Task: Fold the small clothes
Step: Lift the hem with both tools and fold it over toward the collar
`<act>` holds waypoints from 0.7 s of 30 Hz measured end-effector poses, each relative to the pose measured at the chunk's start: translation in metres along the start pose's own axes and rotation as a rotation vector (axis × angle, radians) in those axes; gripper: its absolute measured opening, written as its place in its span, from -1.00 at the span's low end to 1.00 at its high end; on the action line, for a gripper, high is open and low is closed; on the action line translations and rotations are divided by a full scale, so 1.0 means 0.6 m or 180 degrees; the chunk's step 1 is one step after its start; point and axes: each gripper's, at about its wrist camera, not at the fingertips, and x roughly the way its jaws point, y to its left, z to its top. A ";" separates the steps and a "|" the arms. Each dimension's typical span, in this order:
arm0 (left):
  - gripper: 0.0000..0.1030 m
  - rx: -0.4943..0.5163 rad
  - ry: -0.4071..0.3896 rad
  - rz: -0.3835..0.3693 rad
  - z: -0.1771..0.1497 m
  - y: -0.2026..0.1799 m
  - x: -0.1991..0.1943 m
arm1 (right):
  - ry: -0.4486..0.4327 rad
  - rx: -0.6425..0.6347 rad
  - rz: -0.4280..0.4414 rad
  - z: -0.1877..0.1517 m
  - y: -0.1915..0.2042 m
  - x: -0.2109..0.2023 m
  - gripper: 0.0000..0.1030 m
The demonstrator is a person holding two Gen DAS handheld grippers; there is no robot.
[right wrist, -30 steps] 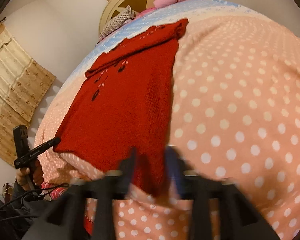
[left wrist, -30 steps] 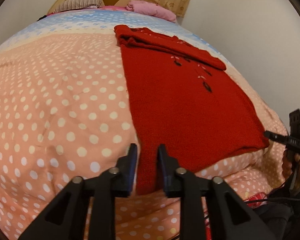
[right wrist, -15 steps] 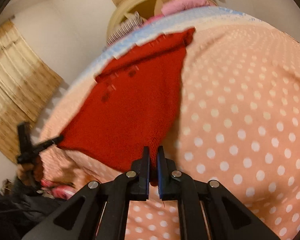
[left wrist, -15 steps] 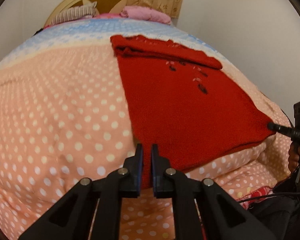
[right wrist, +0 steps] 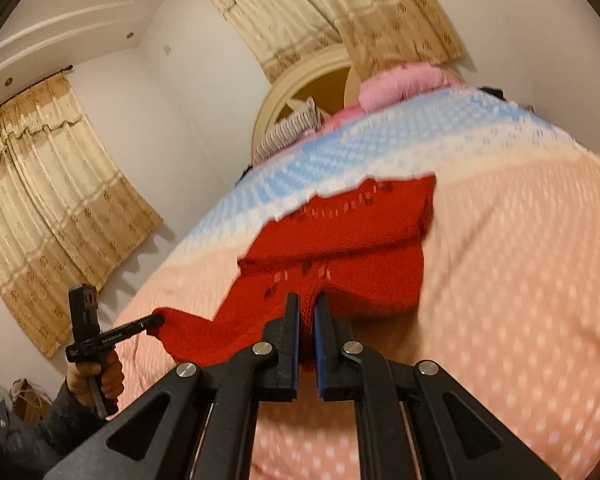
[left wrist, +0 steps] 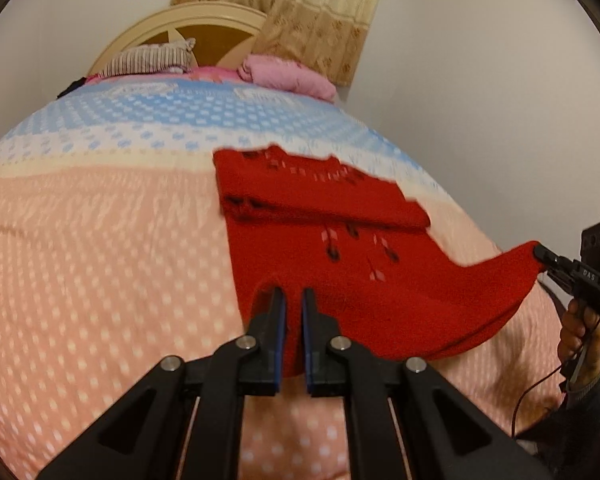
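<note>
Jaws of your left gripper [left wrist: 293, 300] and right gripper [right wrist: 307, 304] each pinch a hem corner of the red sweater [left wrist: 320, 248] mid-frame, lifted off the dotted bed cover [left wrist: 100, 264], sleeves already folded across at its upper end, so folding the hem up remains.

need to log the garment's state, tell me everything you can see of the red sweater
The red sweater looks like a coarse knit with small dark and pale marks on its front. Its far end lies on the dotted bedspread, with one folded band across the top. The near hem is lifted off the bed at both corners: the left hand-held gripper is shut on one corner, the right hand-held gripper on the other, and the fabric sags between them.
</note>
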 end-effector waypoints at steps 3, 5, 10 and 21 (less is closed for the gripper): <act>-0.86 -0.0047 -0.0067 -0.0007 0.037 0.007 0.012 | -0.0120 0.0016 -0.0014 0.037 0.000 0.011 -0.89; -0.86 -0.0068 -0.0094 -0.0009 0.062 0.010 0.023 | -0.0180 0.0021 -0.0041 0.064 -0.003 0.021 -0.89; -0.86 -0.0098 -0.0153 0.0013 0.122 0.018 0.052 | -0.0258 -0.0008 -0.0114 0.127 -0.011 0.053 -0.89; -0.86 -0.0094 -0.0244 0.0229 0.258 0.019 0.160 | -0.0279 -0.0025 -0.0354 0.245 -0.049 0.158 -0.89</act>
